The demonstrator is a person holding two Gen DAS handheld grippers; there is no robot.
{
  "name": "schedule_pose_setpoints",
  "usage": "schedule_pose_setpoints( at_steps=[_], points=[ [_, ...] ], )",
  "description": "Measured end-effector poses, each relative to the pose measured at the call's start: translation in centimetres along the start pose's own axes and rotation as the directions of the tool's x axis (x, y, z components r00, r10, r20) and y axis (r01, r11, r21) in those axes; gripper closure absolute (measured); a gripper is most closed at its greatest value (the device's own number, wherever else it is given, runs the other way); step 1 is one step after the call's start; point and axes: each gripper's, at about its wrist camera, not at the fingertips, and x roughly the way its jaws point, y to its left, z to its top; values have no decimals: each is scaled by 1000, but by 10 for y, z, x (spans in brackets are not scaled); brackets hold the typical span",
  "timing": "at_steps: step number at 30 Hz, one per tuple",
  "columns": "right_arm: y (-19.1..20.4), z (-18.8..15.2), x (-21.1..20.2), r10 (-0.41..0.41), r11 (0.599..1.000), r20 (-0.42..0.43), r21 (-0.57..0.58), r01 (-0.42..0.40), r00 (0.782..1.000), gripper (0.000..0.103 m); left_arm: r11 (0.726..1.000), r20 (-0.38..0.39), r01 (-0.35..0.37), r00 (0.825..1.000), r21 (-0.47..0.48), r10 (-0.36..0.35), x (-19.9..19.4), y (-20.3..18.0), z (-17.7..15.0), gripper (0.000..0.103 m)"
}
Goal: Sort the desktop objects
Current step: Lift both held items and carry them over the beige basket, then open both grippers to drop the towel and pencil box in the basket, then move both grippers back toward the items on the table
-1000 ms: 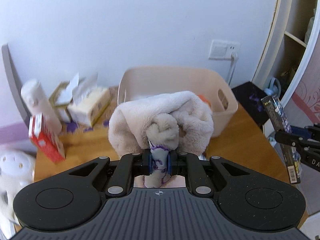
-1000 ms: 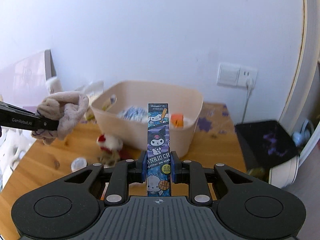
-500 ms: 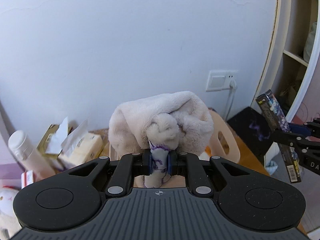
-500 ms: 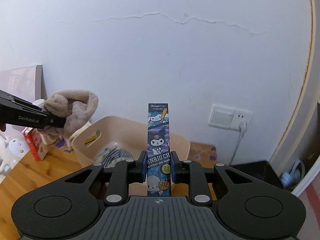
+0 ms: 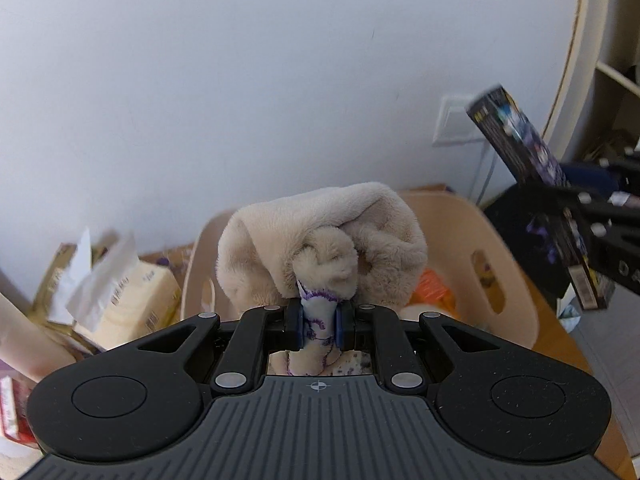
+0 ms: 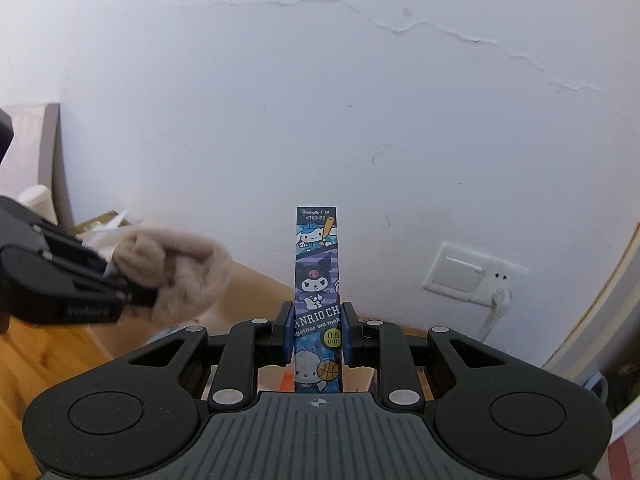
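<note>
Left gripper (image 5: 319,322) clamped on a beige plush toy (image 5: 320,248) held above the cream storage bin (image 5: 496,264), right gripper (image 6: 318,334) pinching an upright cartoon-printed pen box (image 6: 317,280), apparently over the bin too, tissue packs (image 5: 132,300) left of the bin.

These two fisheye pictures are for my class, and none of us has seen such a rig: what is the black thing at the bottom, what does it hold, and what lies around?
No robot: a person carries a two-finger gripper in each hand, with a camera on each looking along its fingers. The left gripper is shut on a fluffy beige plush toy. The right gripper is shut on a narrow cartoon-printed box. Below them a beige bin stands on a wooden desk, with tissue packs to its left.
</note>
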Motion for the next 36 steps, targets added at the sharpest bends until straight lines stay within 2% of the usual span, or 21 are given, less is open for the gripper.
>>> schedule_pose_setpoints(
  at_steps=[8,16,19,21,23,25,27,31,36],
  points=[
    [20,-9,52,30,997,-45,-75,-33,999,81,1000,-131,12,991,13,-10,42,3,-16,90],
    [30,-23,94,71,988,-161,-123,-91,984,81,999,-203,25,979,20,-21,58,5,-32,87],
    [30,-36,94,76,988,-187,-116,-99,979,80,1000,-227,28,973,7,-25,63,7,-34,69],
    [29,-38,92,84,989,-199,-105,-107,976,70,1000,-222,13,975,1,-13,61,6,-35,52],
    [29,-39,90,81,989,-200,-107,-104,976,65,1000,-210,0,978,-9,-2,57,5,-32,45],
    [28,-42,85,72,990,-197,-104,-94,978,53,1000,-203,4,979,-14,-7,54,5,-29,42],
    [28,-42,82,74,991,-195,-95,-93,978,47,1000,-195,-2,981,-9,1,51,4,-27,36],
    [25,-35,75,68,994,-183,-73,-83,981,38,1000,-175,-15,985,-10,13,40,4,-24,33],
    [17,-32,54,65,998,-146,12,-64,987,23,1000,-166,-21,986,-1,20,24,2,-25,33]
  ],
)
